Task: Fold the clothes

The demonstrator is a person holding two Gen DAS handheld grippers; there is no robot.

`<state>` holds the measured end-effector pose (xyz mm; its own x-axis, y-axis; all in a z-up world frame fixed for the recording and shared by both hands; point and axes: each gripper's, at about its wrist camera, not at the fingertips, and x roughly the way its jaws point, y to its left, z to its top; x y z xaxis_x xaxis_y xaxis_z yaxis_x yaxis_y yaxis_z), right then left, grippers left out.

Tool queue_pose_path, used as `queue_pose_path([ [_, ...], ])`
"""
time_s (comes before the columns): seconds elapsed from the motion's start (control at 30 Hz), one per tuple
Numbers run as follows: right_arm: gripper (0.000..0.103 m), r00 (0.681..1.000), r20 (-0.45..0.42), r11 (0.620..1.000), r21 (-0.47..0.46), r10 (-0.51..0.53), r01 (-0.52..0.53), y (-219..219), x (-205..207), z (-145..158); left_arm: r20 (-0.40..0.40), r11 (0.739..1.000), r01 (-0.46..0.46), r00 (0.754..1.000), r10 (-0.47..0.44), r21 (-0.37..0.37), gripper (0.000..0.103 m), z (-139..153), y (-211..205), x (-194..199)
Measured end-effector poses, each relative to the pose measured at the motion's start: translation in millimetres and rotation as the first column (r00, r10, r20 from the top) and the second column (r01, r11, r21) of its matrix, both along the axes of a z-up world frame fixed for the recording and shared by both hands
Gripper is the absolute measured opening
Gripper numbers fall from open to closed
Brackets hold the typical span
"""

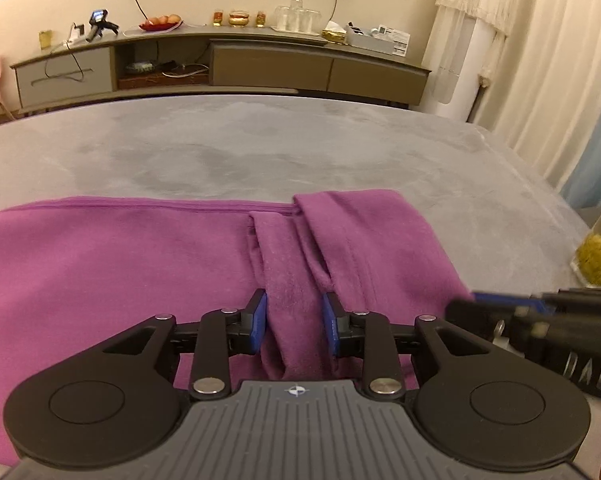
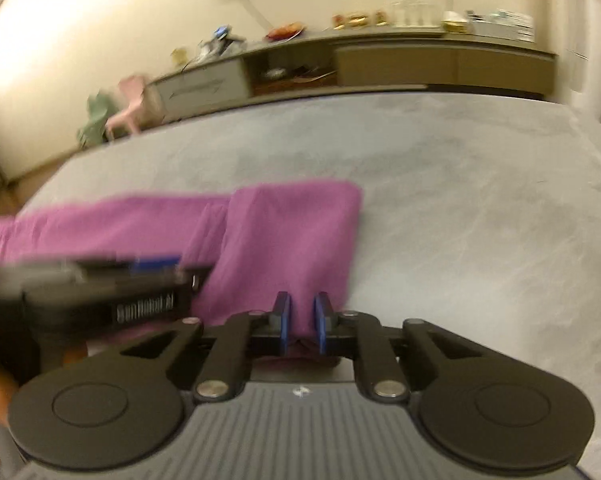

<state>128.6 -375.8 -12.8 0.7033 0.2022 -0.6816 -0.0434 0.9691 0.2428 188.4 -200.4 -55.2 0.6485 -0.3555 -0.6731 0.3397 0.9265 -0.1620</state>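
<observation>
A purple garment [image 1: 120, 272] lies flat across the near part of a grey bed [image 1: 260, 148], one end folded back over itself. My left gripper [image 1: 295, 316] is shut on a raised ridge of this cloth that fills the gap between its blue pads. To its right, the right gripper [image 1: 500, 304] shows as a blur at the garment's edge. In the right wrist view the folded end of the garment [image 2: 292, 232] lies ahead, and my right gripper [image 2: 301, 320] stands slightly open, with cloth loose between its pads. The left gripper [image 2: 140, 268] is blurred at the left.
Bare grey bed surface [image 2: 460, 200] stretches ahead and to the right. Beyond the bed a long low cabinet [image 1: 260, 60] holds glasses, fruit and boxes. Curtains [image 1: 560, 80] hang at the right, a pink chair [image 2: 132, 100] stands far left, and a yellow object [image 1: 598, 264] sits beside the bed.
</observation>
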Motion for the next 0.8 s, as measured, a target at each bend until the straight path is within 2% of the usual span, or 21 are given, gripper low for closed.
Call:
queue_pose_path([
  [0.17,0.011,0.989,0.013,0.988,0.034,-0.149,0.148,-52.5,-3.3,6.4,-0.042,0.994,0.086,0.995,-0.089,-0.073,0.030,2.2,-47.0,5.4],
  [0.27,0.022,0.974,-0.008,0.971,0.069,-0.228,0.228,-79.0,-6.7,1.0,-0.073,0.990,0.062,0.995,-0.071,-0.125,0.030,3.9,-44.3,6.7],
  [0.33,0.064,0.958,-0.014,0.954,0.082,-0.287,0.287,-88.8,-9.4,-4.0,-0.080,0.986,0.018,0.996,-0.031,-0.166,0.030,6.8,-27.5,4.1],
  [0.37,0.067,0.957,-0.020,0.953,0.083,-0.290,0.291,-89.4,-8.4,-6.8,-0.080,0.983,-0.002,0.997,-0.013,-0.184,0.030,8.3,-18.2,2.4],
  [0.4,0.065,0.961,-0.033,0.958,0.079,-0.275,0.277,-87.8,-5.7,-11.8,-0.084,0.980,-0.016,0.996,0.000,-0.197,0.030,9.3,-10.7,1.3],
  [0.47,0.055,0.973,-0.077,0.974,0.049,-0.216,0.220,-78.1,1.6,-21.5,-0.093,0.975,-0.043,0.995,0.024,-0.218,0.030,12.6,2.4,2.5],
  [0.5,0.033,0.979,-0.094,0.983,0.022,-0.182,0.185,-69.8,5.8,-25.4,-0.097,0.972,-0.056,0.995,0.035,-0.227,0.030,14.6,8.5,4.1],
  [0.53,0.021,0.984,-0.087,0.987,-0.023,-0.158,0.157,-59.0,7.5,-25.0,-0.101,0.970,-0.067,0.994,0.044,-0.236,0.030,17.2,12.9,7.0],
  [0.57,0.017,0.988,-0.060,0.987,-0.078,-0.145,0.140,-48.0,6.6,-20.6,-0.102,0.968,-0.068,0.994,0.044,-0.242,0.030,21.5,13.4,12.3],
  [0.6,0.015,0.991,-0.019,0.983,-0.131,-0.132,0.128,-36.6,4.0,-14.3,-0.098,0.966,-0.065,0.994,0.041,-0.252,0.031,26.6,15.7,14.7],
  [0.67,0.014,0.991,0.097,0.968,-0.225,-0.091,0.111,-11.6,-5.7,3.0,-0.078,0.956,-0.055,0.996,0.034,-0.289,0.044,40.0,22.9,17.3],
  [0.73,0.014,0.980,0.200,0.958,-0.278,-0.014,0.070,19.1,-16.2,21.2,-0.045,0.944,-0.052,0.998,0.040,-0.326,0.050,56.5,35.1,18.0],
  [0.77,0.014,0.969,0.244,0.954,-0.296,0.040,0.035,40.3,-22.2,28.6,-0.023,0.938,-0.066,0.998,0.062,-0.340,0.056,63.3,45.8,16.0],
  [0.8,0.014,0.956,0.277,0.950,-0.311,0.092,-0.002,60.9,-26.7,34.7,-0.002,0.932,-0.080,0.996,0.084,-0.354,0.057,70.1,56.5,14.1],
])
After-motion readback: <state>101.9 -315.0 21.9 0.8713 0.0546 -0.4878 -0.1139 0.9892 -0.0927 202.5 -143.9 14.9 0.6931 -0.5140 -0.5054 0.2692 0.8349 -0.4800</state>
